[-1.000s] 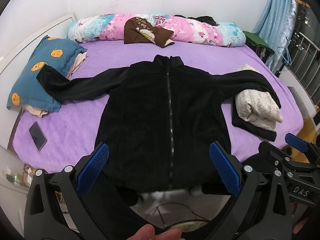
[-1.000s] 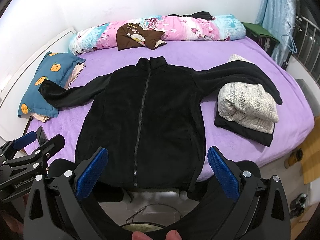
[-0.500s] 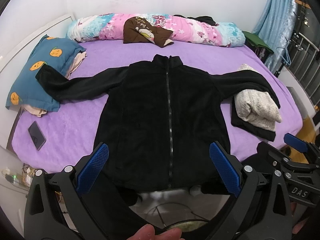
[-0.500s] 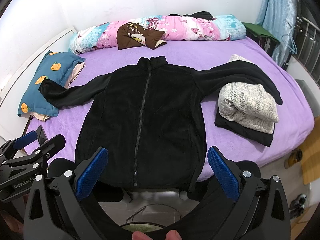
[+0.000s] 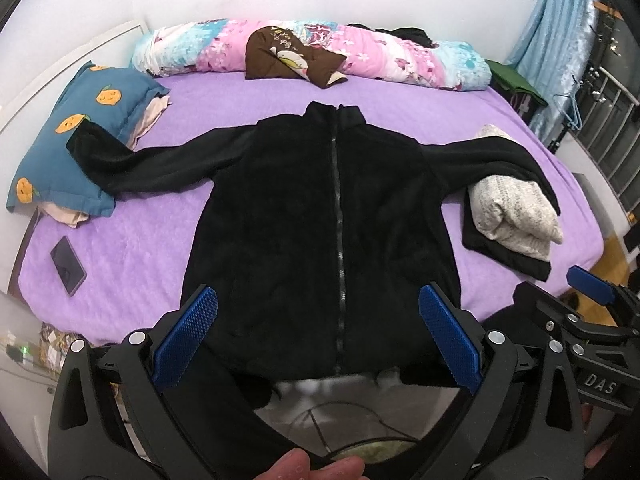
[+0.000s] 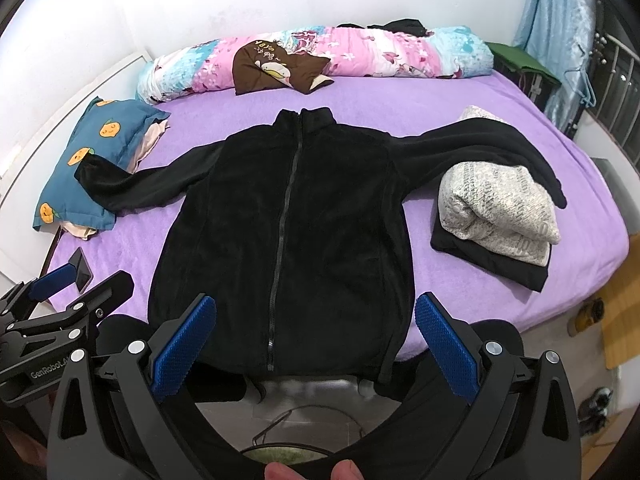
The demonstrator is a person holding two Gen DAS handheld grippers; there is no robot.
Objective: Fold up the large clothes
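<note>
Left wrist view: left gripper (image 5: 318,334) jaws spread wide, nothing between the blue ribbed pads (image 5: 185,336), held off the near edge of the purple-sheeted bed (image 5: 132,248). Straight ahead lies the black zip-front fleece jacket (image 5: 304,216), front up, zipped, collar at the far end, hem nearest the tool and hanging slightly over the bed edge. Its sleeve to the tool's left runs out onto the blue pillow with orange prints (image 5: 60,148); the sleeve to the right is draped over the folded cream knit on a folded black garment (image 5: 516,216). A dark phone (image 5: 68,266) lies on the sheet ahead-left. The right gripper (image 5: 592,312) shows at the far right; its state can't be read from here.

Right wrist view: right gripper (image 6: 316,332) also wide open and empty, same standoff from the hem. Jacket (image 6: 320,216) ahead, slightly left of centre; knit stack (image 6: 496,204) ahead-right with the sleeve over it. Left gripper (image 6: 60,304) at lower left.

Handling judgement: the fleece looks soft, thick, floppy, light to moderate in weight and not slippery; it will sag and drag on the plush sheet. Likely best holds: cuffs or sleeve ends first, the right one lifted clear of the stack, then hem corners or shoulder seams, pinching a full layer.
</note>
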